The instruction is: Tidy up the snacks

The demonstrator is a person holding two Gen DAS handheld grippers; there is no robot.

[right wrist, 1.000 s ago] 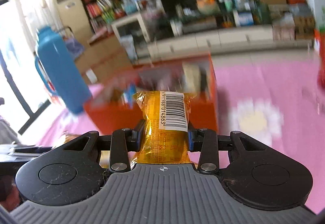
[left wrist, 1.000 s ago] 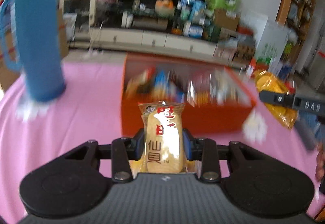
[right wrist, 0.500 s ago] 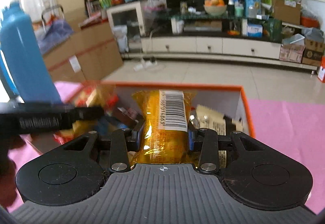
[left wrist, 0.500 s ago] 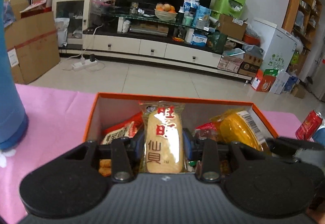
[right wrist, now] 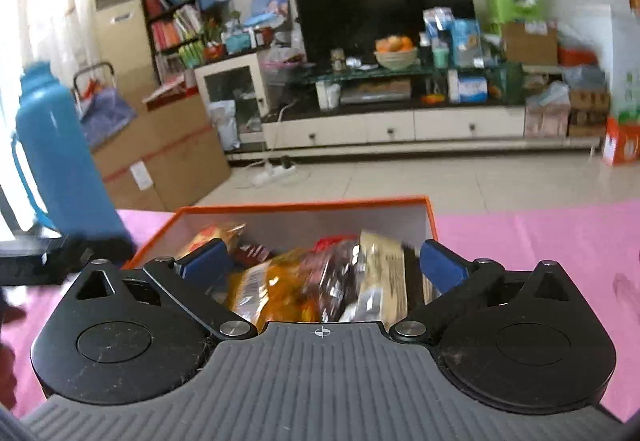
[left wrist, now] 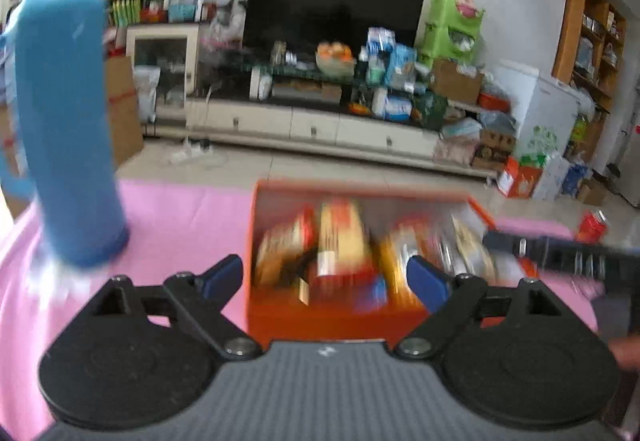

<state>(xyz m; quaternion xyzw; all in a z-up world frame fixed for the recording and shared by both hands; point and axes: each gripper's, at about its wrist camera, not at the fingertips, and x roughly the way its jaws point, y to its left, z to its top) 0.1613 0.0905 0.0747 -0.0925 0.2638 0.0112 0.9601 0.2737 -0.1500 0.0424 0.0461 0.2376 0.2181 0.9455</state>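
An orange box [left wrist: 320, 315] full of snack packets sits on the pink tablecloth, blurred in the left wrist view. My left gripper [left wrist: 326, 275] hangs just in front of the box's near wall, its jaws opening wide with nothing pressed between them. In the right wrist view the same orange box [right wrist: 304, 205] lies right under my right gripper [right wrist: 322, 265], whose jaws are also opening. A yellow-orange packet with a barcode [right wrist: 276, 291] lies loose on the pile below them, and a beige packet [right wrist: 380, 273] beside it. The right gripper's black finger [left wrist: 560, 251] crosses the box's right side.
A tall blue thermos [left wrist: 68, 129] stands on the pink tablecloth [left wrist: 180, 217] left of the box, also in the right wrist view as the thermos [right wrist: 60, 161]. A red can [left wrist: 594, 225] sits far right. A TV cabinet and cardboard boxes lie beyond the table's far edge.
Both grippers carried a packet over the box and then spread their jaws; both packets dropped into the box. The left gripper has drawn back from over the box.
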